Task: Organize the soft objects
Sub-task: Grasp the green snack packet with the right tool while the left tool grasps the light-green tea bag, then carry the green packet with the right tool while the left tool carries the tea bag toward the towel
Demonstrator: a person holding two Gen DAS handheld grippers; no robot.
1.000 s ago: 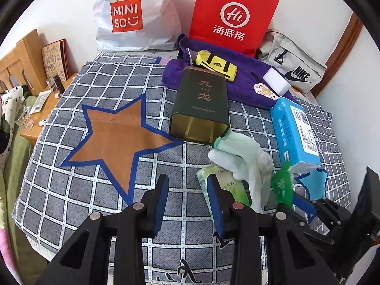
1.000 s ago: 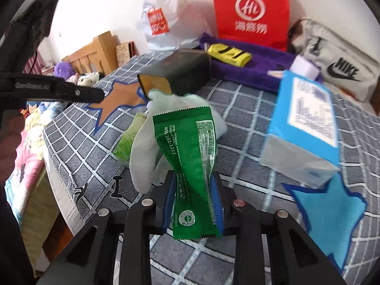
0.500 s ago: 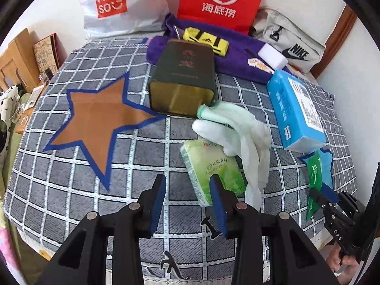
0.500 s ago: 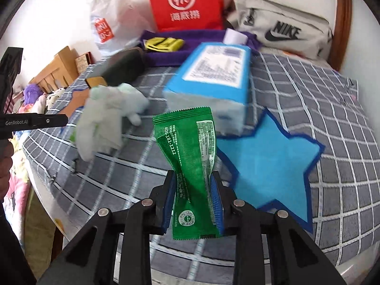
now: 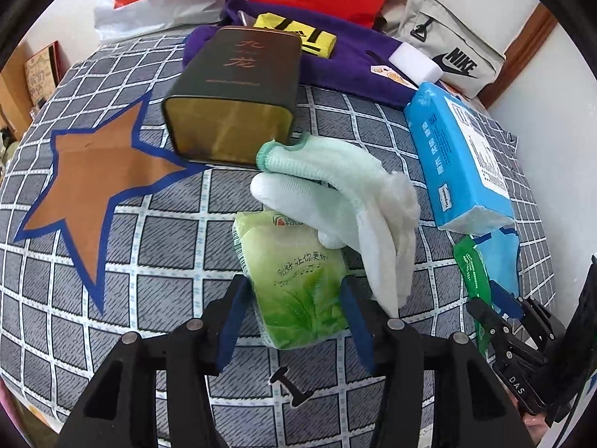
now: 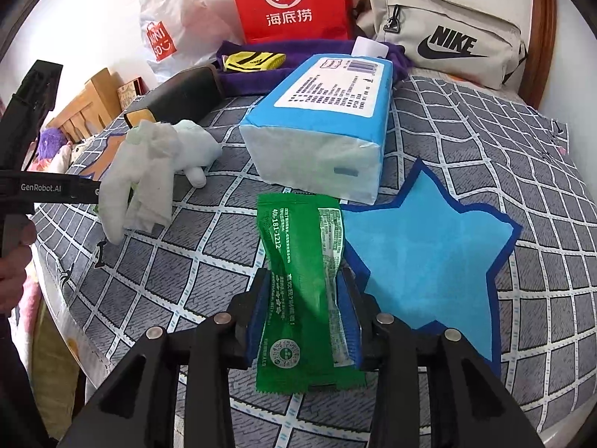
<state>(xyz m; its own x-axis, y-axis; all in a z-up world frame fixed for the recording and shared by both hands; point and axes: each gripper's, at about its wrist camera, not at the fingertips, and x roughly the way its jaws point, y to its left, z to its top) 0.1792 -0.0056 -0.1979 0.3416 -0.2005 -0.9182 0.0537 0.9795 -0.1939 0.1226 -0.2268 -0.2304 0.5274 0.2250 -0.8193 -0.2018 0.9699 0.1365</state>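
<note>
We have two tongs working over a checked cloth (image 5: 156,231) on what looks like a bed.

Left tongs (image 5: 294,317): jaws opening, straddling the near end of a pale green tissue pack (image 5: 294,280); the pads do not look pressed on it yet, so not gripped. A pair of white gloves (image 5: 347,201) lies just beyond the tongs, draped over the pack's far end.

Right tongs (image 6: 304,304): jaws opening around a green sachet (image 6: 302,257). The sachet stands between the pads, which are at its edges; we judge the grip is letting go. A blue star patch (image 6: 429,261) is just right of these tongs, and the sachet sits beside the star, not on it.

Handling, our judgement:
- Tissue pack is light and squashy with a slick film wrap, so take it across the short width near the middle. A pinch at the end could slip or drag the gloves along.
- Gloves are limp knit and will bunch, so grab them at the cuff.
- Sachet is thin and crinkly and folds easily.

Containers:
- A dark tin (image 5: 231,100) lies on its side ahead of the left tongs, mouth toward us; the inside looks empty.
- A blue tissue brick (image 6: 321,119) lies ahead of the right tongs, sealed.
- A red paper bag (image 6: 291,0) and a white plastic bag (image 6: 168,26) are at the back; we cannot see their contents.
</note>
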